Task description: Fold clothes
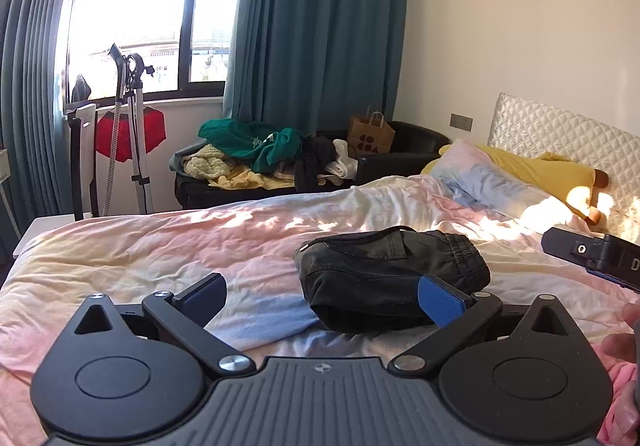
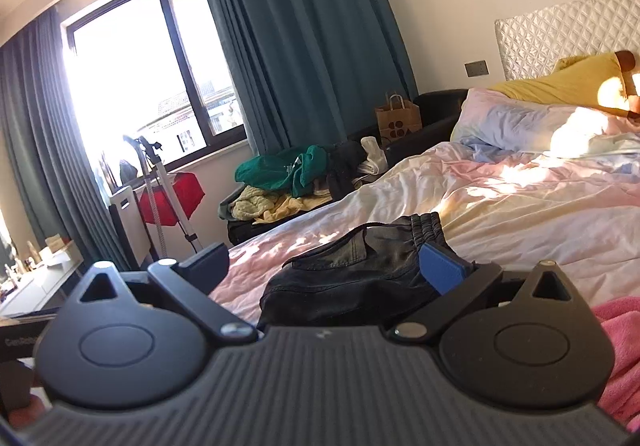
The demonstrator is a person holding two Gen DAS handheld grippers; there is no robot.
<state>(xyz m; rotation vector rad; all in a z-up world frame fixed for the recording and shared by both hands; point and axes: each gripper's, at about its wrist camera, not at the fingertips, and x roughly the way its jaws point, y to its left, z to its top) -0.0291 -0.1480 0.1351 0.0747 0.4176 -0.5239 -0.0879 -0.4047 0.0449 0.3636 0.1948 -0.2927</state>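
While both grippers hover level over the bed (image 1: 120, 258), left gripper (image 1: 322, 296) and right gripper (image 2: 326, 264) gape wide, empty, behind folded black shorts (image 1: 384, 274) at frame centre.

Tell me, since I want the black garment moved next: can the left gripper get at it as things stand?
Probably yes. The left gripper is open and empty, and the black garment lies bundled on the bed just ahead, nothing between. The right gripper, also open, sits close beside it and could crowd the approach.
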